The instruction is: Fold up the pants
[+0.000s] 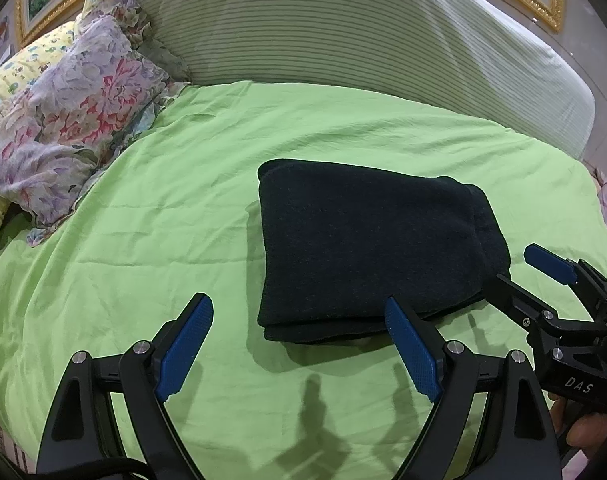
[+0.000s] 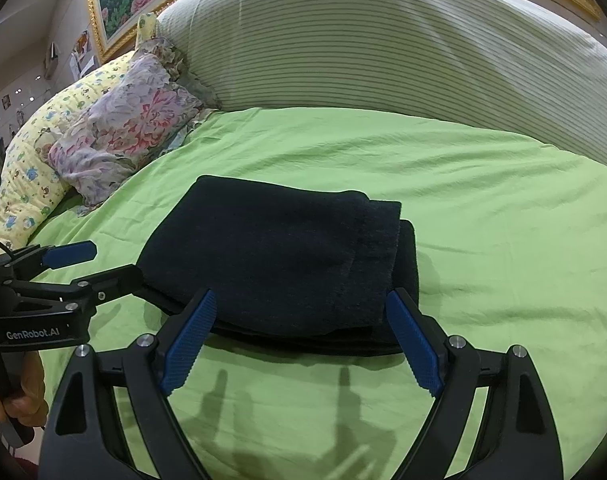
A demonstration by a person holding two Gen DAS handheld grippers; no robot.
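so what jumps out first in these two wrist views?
The dark folded pants lie as a compact stack in the middle of the bright green bedsheet. Both grippers are open and empty just short of the stack's near edge: left gripper, right gripper. Behind, a floral pillow sits at the left and a big striped bolster runs along the back.
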